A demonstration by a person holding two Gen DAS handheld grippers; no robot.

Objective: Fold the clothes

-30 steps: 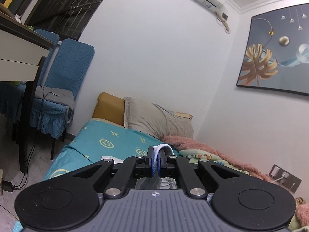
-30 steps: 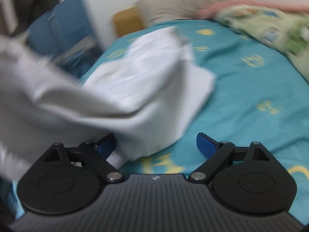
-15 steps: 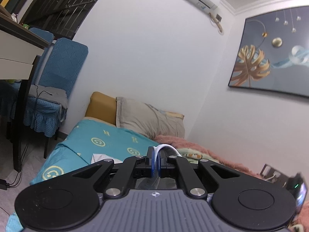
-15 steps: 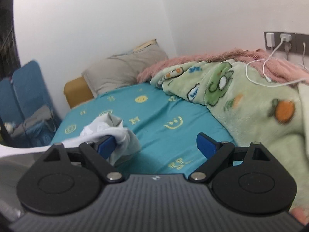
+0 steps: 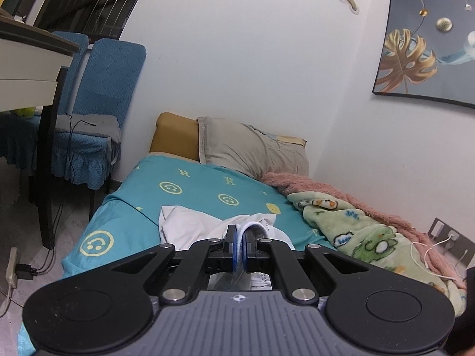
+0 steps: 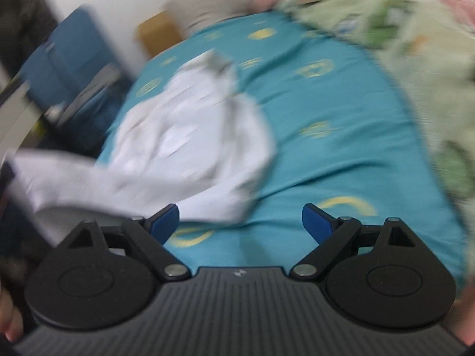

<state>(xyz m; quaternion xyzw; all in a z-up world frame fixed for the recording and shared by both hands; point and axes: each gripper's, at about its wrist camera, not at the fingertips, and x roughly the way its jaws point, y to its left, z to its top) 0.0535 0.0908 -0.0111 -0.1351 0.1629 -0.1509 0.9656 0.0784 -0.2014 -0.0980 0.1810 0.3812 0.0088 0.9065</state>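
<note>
Lying rumpled on the teal sheet [image 5: 190, 190], the white garment [image 6: 190, 136] – left gripper [image 5: 240, 244] pinches its hem – right gripper [image 6: 240, 219] gapes.

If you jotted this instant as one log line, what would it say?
step: fold clothes | left gripper: shut on white garment | right gripper: open, holding nothing | garment: crumpled on teal bed sheet

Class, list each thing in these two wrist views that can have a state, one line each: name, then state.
left gripper: jaws shut on a fold of the white garment
right gripper: jaws open, nothing between them
white garment: crumpled, unfolded, lying on the bed
green blanket: bunched along the wall side
pillow: propped at the head of the bed
white cable: plugged into the wall socket
</note>
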